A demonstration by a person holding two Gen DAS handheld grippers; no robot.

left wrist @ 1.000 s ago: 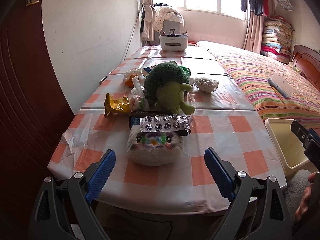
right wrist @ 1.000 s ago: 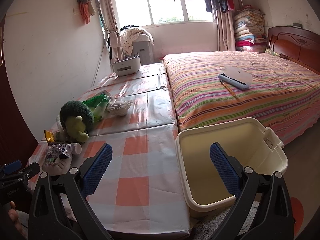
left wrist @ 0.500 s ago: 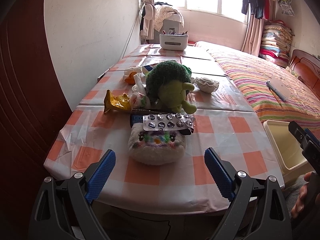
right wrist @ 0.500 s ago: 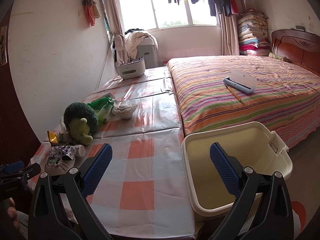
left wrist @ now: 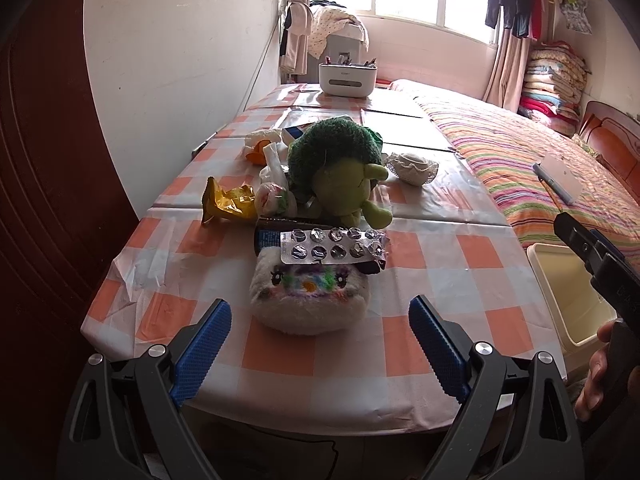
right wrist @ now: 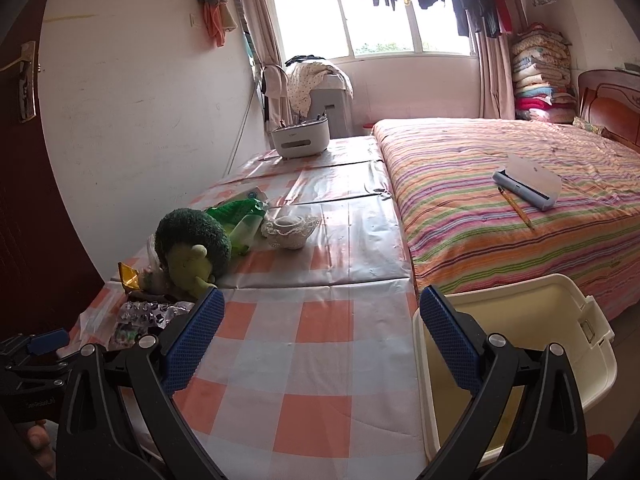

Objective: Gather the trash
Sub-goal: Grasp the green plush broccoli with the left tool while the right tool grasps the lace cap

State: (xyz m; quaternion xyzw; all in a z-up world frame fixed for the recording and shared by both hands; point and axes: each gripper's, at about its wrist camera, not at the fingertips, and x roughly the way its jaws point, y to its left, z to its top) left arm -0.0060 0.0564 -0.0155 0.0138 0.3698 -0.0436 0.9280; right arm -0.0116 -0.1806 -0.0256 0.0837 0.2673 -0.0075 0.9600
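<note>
On the checked surface [left wrist: 420, 288], an emptied blister pack [left wrist: 334, 246] lay atop a plush pouch [left wrist: 308, 300], beyond the left hand-held gripper [left wrist: 320, 344], wide open and empty. The right hand-held gripper [right wrist: 320, 344], equally open, faced a cream bin [right wrist: 592, 320]. The foil looked light, thin, crinkly, best pinched at one overhanging edge.

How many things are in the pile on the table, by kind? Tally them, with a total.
Plush toys: 2 (broccoli, white plush)
Blister packs: 1
Wrappers and bags: 4 (gold, white, green, orange)
Total: 7; more may be hidden.
</note>
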